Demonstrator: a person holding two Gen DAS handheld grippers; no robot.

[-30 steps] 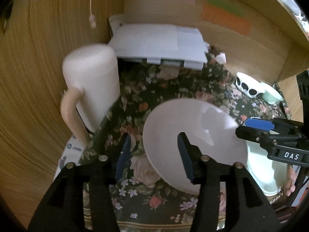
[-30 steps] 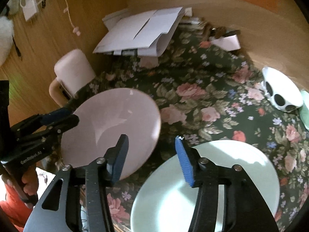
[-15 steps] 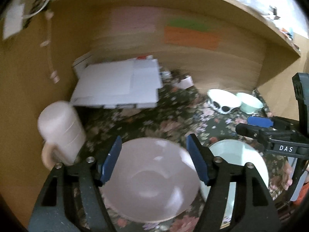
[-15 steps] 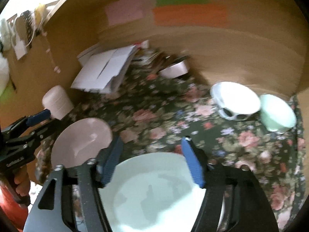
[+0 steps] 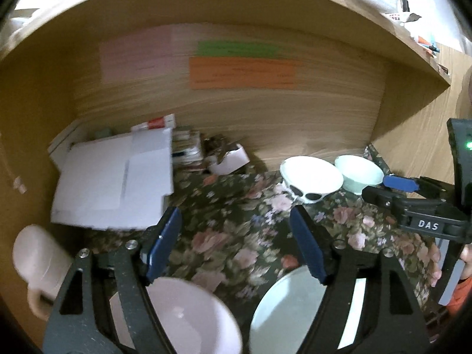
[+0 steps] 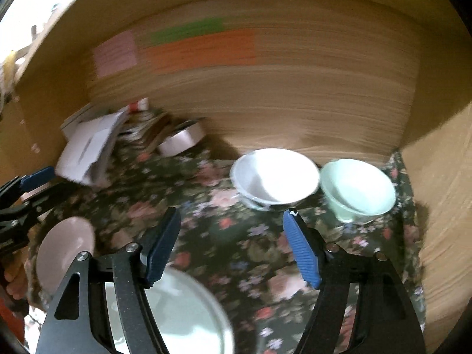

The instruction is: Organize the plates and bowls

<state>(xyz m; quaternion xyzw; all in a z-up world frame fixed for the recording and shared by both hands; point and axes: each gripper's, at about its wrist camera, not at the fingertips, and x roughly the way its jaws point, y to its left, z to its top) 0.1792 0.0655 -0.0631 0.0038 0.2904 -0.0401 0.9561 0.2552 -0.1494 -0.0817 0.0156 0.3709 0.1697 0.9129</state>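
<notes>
Surface: flowered cloth (image 5: 236,244) in wooden alcove
Left gripper (image 5: 236,244): jaws opening, nothing between
Right gripper (image 6: 233,244): jaws opening, nothing between

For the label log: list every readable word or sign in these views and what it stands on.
"DAS": white letters on the right gripper body, left wrist view.
Pink note, green note, orange note on the back wall: print too blurred to read.
Papers and the left gripper body: nothing legible.
</notes>
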